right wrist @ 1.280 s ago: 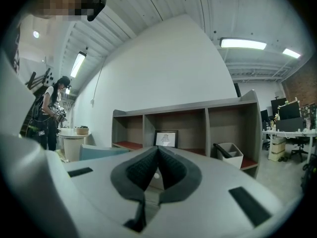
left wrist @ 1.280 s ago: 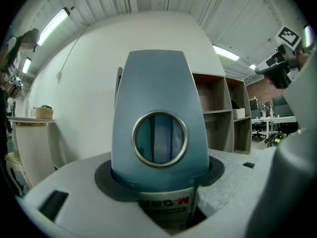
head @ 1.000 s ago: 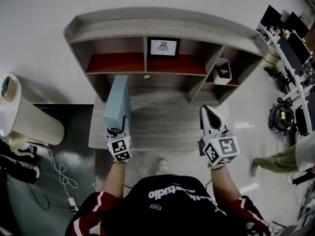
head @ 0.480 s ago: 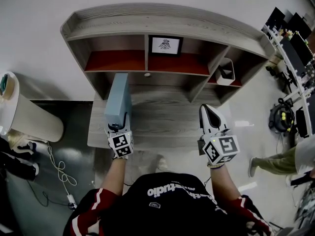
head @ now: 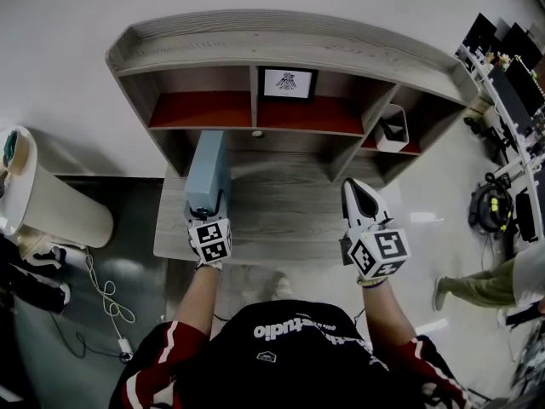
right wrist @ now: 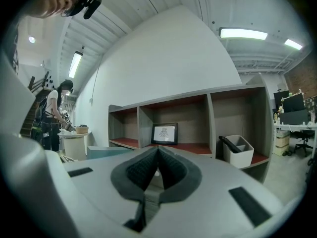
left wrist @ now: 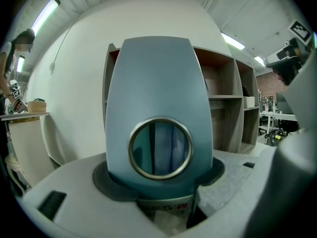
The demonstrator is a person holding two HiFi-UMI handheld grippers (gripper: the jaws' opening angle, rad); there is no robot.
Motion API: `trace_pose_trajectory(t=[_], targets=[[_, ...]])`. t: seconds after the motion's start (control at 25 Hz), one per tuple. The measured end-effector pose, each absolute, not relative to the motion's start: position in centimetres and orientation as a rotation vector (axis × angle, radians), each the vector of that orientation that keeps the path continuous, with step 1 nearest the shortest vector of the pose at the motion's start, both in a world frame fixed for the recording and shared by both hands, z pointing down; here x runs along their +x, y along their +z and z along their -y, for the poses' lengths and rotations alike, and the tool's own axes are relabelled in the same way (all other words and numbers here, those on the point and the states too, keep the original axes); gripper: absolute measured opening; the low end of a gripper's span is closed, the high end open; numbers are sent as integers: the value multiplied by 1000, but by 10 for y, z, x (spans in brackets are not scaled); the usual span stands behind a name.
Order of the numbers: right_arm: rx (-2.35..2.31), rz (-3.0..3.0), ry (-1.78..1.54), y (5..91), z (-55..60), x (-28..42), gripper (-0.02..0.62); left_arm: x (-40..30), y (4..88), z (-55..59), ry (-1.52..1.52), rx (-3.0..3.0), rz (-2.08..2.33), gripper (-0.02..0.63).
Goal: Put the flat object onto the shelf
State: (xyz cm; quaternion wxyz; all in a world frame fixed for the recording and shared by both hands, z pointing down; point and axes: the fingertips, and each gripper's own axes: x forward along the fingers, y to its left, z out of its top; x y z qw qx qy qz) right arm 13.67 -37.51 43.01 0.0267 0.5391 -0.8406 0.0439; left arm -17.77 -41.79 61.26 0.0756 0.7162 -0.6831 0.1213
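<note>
1. The left gripper (left wrist: 159, 195) is clamped on the near end of the flat object (left wrist: 157, 98), a pale blue slab with a metal-rimmed round window. Its jaws stand wide, and their pads press on the slab's two sides.
2. The flat object reaches straight ahead from the left gripper, over the grey wooden worktop (head: 281, 216). Its far end lies close to the front edge of the left compartment of the shelf (head: 281, 45), which has a red floor. Whether the slab touches the worktop cannot be told.
3. The right gripper (right wrist: 157, 152) has its jaws together with nothing between them. It sits to the right of the left gripper, well apart from the flat object, above the worktop's near right part.
4. Ahead of the right gripper and a little to its left, a framed picture (head: 287, 83) stands in the shelf's middle compartment.
5. Ahead of it and to its right, a white container (head: 392, 126) with something dark inside stands in the right compartment.
6. Far to the left of the left gripper, off the worktop, is a pale round stand (head: 55, 207).
</note>
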Motion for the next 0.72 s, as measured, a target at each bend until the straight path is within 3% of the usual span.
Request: trace_pose_trajectory(t=[0.72], targets=[[1587, 2603, 281, 468, 402, 130, 3, -170, 642, 456, 458, 2073, 2020, 285]])
